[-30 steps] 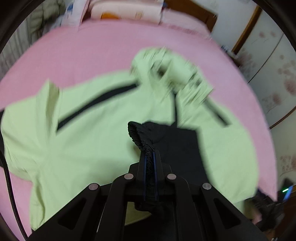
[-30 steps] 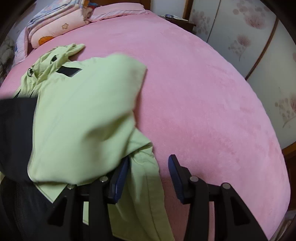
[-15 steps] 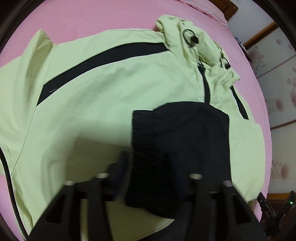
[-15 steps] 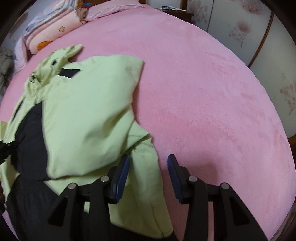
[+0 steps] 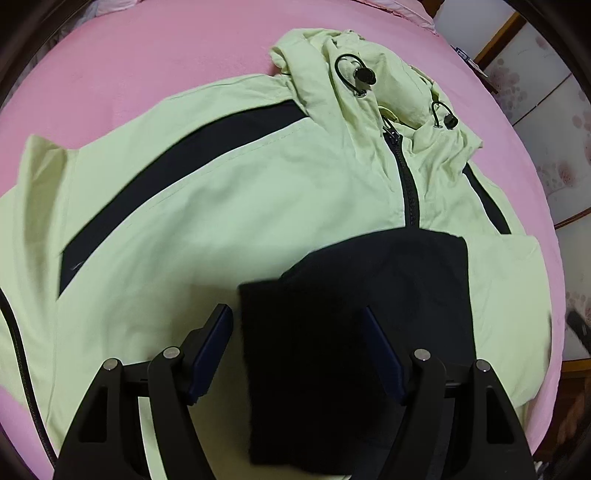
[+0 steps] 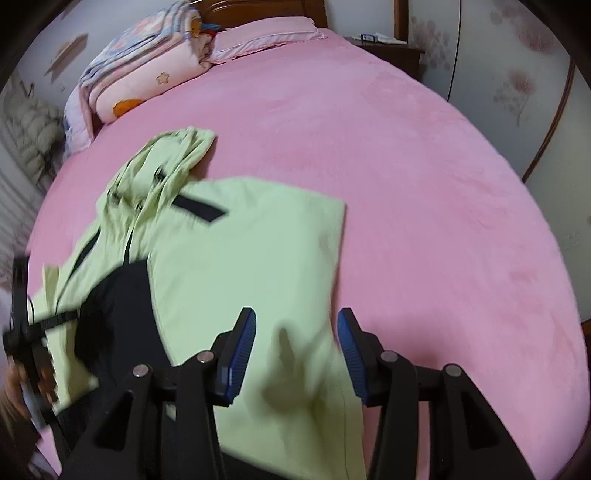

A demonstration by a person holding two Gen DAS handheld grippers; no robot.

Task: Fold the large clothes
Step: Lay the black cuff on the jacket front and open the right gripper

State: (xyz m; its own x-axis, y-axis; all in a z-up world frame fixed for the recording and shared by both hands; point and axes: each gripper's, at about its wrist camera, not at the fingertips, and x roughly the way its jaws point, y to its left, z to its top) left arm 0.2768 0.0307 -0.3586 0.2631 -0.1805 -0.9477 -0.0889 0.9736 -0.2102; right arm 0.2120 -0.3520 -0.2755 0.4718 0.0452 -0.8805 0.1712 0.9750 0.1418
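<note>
One jacket point(image 5: 229, 206) lies on the bed point(image 6: 424, 166), hood away from me, its length running toward the pillows. My left tongs point(image 5: 297, 345) and right tongs point(image 6: 295, 341) are both spread, holding nothing.

A wide bed point(image 6: 424, 184) under a pink plush cover fills the room. At its head stands a dark wooden headboard point(image 6: 266, 9), with a flat pink pillow point(image 6: 266, 37) and a folded patterned quilt point(image 6: 147, 74) toward the left corner. Pale panels with pink flowers point(image 6: 517, 74), perhaps wardrobe doors, line the right side beyond a dark nightstand point(image 6: 391, 55).
</note>
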